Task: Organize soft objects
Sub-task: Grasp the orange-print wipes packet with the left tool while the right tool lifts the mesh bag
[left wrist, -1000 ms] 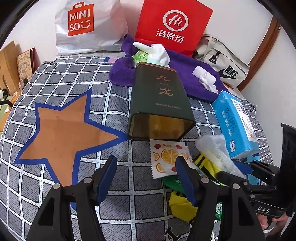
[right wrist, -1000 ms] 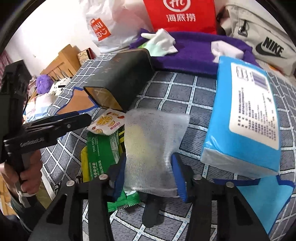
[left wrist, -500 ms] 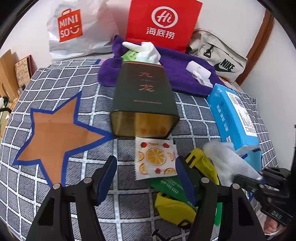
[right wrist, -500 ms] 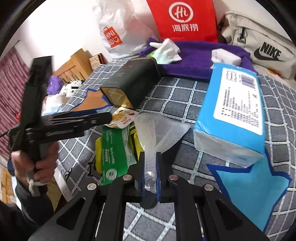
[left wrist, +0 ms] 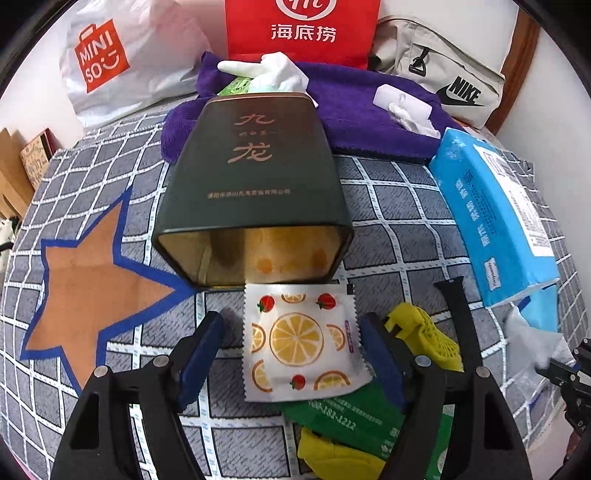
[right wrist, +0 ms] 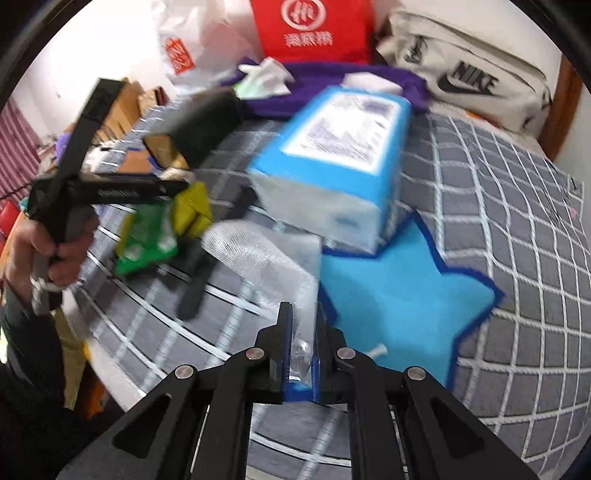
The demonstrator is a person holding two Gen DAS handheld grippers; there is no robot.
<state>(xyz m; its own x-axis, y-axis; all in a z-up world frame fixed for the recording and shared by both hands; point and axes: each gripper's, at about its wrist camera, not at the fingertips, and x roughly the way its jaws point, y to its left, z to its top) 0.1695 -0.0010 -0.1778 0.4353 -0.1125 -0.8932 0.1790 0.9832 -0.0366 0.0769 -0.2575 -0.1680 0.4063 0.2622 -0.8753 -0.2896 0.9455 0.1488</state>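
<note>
**Much buried, much smeared**

The green packet (left wrist: pixel 354 417) lies half under the fruit-print sachet (left wrist: pixel 301 341), its small print unreadable. The right wrist view is motion-blurred: the blue tissue pack (right wrist: pixel 332 162) label cannot be read. The red bag (left wrist: pixel 301 31) is cropped at the top.

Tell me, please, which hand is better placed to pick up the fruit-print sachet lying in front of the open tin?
The left. Its tongs are opening and straddle the fruit-print sachet without touching it. The right tongs are clamped on the white mesh pouch, off to the side.
</note>
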